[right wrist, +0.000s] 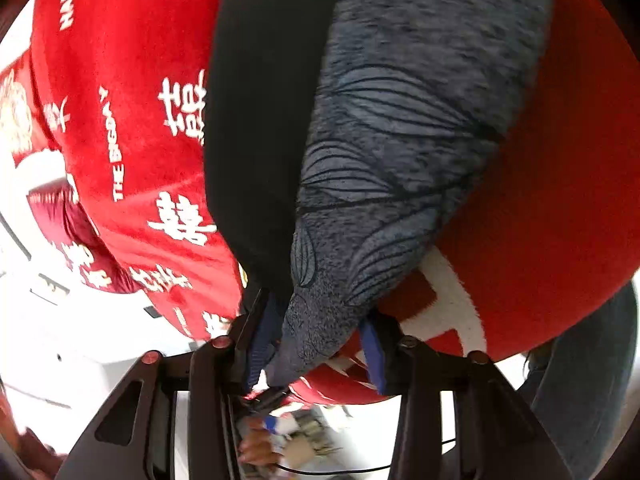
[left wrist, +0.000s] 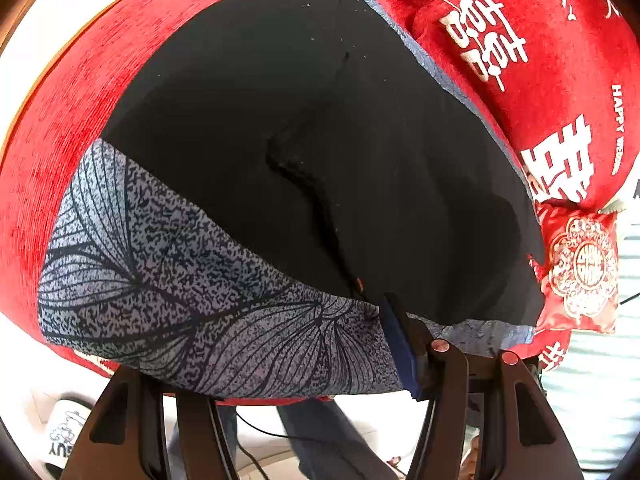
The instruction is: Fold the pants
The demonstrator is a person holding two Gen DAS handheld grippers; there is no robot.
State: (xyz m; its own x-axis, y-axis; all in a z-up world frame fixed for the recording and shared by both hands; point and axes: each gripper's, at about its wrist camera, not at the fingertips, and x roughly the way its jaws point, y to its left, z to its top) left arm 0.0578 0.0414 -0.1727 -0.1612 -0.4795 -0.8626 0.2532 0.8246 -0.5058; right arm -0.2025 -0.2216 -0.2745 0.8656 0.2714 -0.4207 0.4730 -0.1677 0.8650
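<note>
At 6 o'clock in the right wrist view, the right gripper [right wrist: 316, 344] is clamping a corner of the pants [right wrist: 392, 152]: blue pads [right wrist: 262, 336] are sitting either side of the grey leaf-print cloth, which is bunching between them. From that pinch the pants are running away toward 12 o'clock, printed side on the 1 o'clock flank, black side on the 11 o'clock flank, so the long axis is lying roughly along the fingers. Left wrist view: left gripper [left wrist: 404, 344] is sitting at 5 o'clock, one blue pad [left wrist: 400, 348] showing against the hem edge where print meets black; the opposite finger isn't visible, so I can't tell if it's biting cloth or just resting beside it. Pants [left wrist: 280, 152] are spreading flat from there toward 11 o'clock, black panel filling the centre, printed band sweeping to 8 o'clock. Garment is lying on a red bedspread [left wrist: 72, 120]; a red blanket [left wrist: 540, 60] with white characters is piling up at 2 o'clock, touching the far edge, and a small red embroidered cushion [left wrist: 580, 268] is sitting at 3 o'clock just beside it. My read: both grippers are working the near edge, right one having the sure hold, so the next fold is likely carrying this edge away along that axis. Risk: left side slipping free and skewing the fold.
</note>
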